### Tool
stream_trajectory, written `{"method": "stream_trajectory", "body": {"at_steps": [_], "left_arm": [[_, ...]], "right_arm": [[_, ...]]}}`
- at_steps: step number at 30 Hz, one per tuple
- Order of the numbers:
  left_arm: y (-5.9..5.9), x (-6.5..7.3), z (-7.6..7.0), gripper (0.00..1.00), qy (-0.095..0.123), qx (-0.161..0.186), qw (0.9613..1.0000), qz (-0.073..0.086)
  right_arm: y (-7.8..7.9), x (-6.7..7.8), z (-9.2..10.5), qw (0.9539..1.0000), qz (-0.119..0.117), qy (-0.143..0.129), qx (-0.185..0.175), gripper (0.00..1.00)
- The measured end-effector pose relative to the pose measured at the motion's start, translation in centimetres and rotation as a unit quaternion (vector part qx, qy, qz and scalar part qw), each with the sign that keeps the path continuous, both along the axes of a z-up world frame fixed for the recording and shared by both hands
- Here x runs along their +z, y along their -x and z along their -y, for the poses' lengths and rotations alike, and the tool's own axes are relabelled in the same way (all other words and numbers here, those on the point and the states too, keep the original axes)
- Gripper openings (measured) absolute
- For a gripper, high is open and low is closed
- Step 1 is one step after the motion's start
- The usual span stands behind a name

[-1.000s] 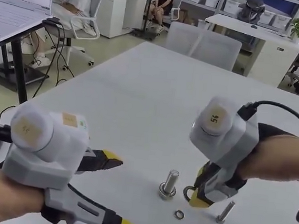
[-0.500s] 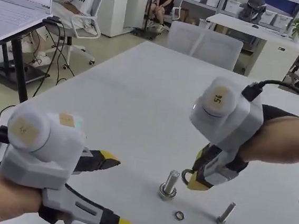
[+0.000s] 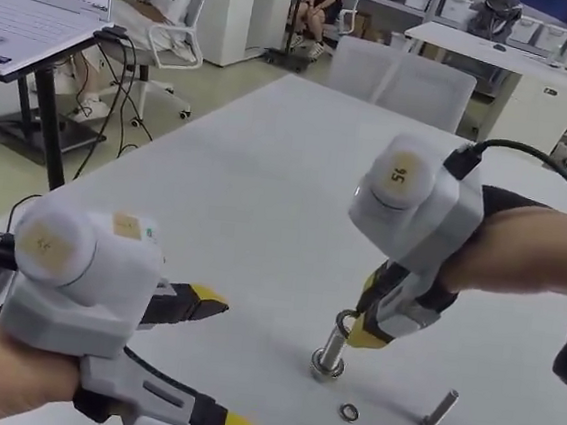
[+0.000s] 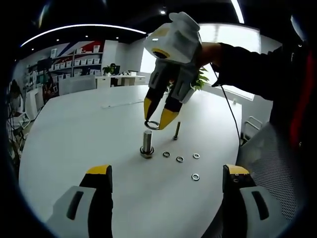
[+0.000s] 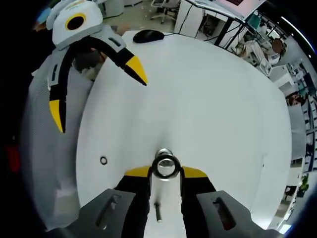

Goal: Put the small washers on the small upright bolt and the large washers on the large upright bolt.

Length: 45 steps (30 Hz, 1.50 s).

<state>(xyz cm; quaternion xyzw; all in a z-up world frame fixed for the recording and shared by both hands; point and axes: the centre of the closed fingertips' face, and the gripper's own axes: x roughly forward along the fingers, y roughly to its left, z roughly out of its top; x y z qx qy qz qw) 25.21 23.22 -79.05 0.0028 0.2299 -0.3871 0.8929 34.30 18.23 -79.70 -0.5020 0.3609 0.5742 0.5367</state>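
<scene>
Right tool (image 3: pixel 357 335) pinches a large washer (image 4: pixel 152 124) by its rim between its yellow-tipped jaws. It holds the ring roughly level right at the top of the large upright bolt (image 3: pixel 331 350); whether they touch, I cannot tell. In the right gripper view the bolt's top shows through the washer's hole. That bolt stands on the white worktop (image 3: pixel 265 201). The small upright bolt (image 3: pixel 439 410) stands nearby, to its right in the head view. Small washers (image 4: pixel 180 159) lie flat on the worktop near the two bolts, apart from one another. Left tool (image 4: pixel 167 171) hovers with jaws spread wide, holding nothing, well apart from the bolts and pointed towards them.
</scene>
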Motion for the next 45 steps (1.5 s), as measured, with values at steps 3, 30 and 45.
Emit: {"method": "stream_trajectory", "body": {"at_steps": [3,30,45], "left_arm": [[0.0,-0.1,-0.1,0.92,0.001,0.002,1.0000,-0.001],[-0.2,-0.4,-0.5,0.92,0.004,0.009,0.9999,-0.006],[0.0,-0.5,-0.8,0.92,0.006,0.012,0.9999,-0.007]], "right_arm": [[-0.1,-0.3,0.0,1.0000,-0.001,0.005,0.002,0.23],[-0.4,-2.1,-0.5,0.9995,-0.015,0.026,0.011,0.23],[-0.4,-4.0,-0.6,0.9988,-0.024,0.042,0.008,0.23]]}}
